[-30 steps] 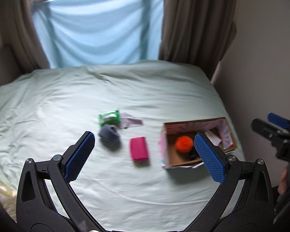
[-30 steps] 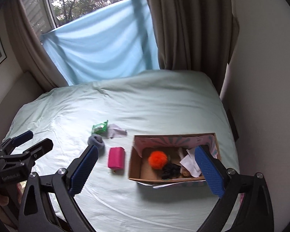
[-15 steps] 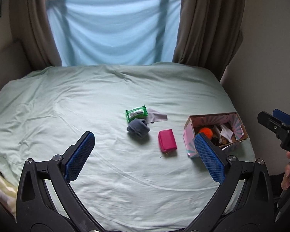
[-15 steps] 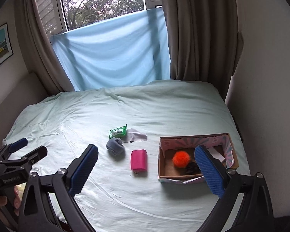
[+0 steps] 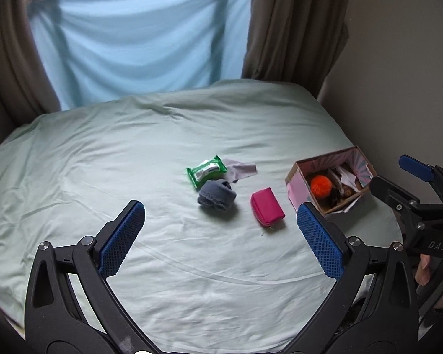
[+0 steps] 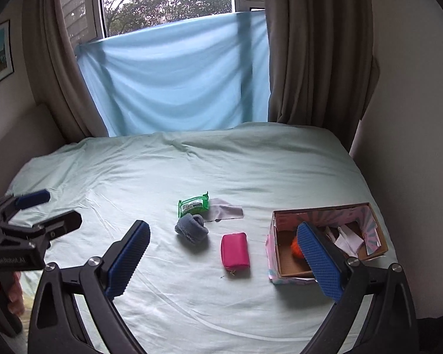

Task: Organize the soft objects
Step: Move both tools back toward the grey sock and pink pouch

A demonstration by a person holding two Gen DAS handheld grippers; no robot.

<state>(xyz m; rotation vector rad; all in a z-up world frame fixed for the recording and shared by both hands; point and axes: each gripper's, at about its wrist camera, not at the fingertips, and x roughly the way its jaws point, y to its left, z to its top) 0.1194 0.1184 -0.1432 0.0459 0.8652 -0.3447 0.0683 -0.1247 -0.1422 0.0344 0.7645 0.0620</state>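
On the pale green bed sheet [image 5: 133, 153] lie a green wipes packet [image 5: 206, 171], a thin grey cloth [image 5: 241, 168], a rolled blue-grey sock [image 5: 217, 195] and a pink zip pouch [image 5: 267, 206]. To their right stands a cardboard box [image 5: 298, 188] with an orange pompom [image 5: 321, 185], a dark item and papers inside. My left gripper [image 5: 220, 206] hovers open and empty, well short of the sock. My right gripper [image 6: 222, 224] is also open and empty, with its right finger [image 6: 319, 259] in front of the box [image 6: 280, 265]. The pouch [image 6: 234, 250] and sock [image 6: 191, 228] lie ahead of it.
A wall runs close along the bed's right side, behind the box. Brown curtains [image 6: 319, 59] and a light blue sheet [image 6: 177, 79] cover the window at the head. The right gripper [image 5: 391, 172] shows at the left view's right edge, and the left gripper [image 6: 60, 208] at the right view's left edge.
Both grippers have drawn back from the bed, so the objects look smaller and farther off. Nothing on the sheet has moved, and both grippers stay open.
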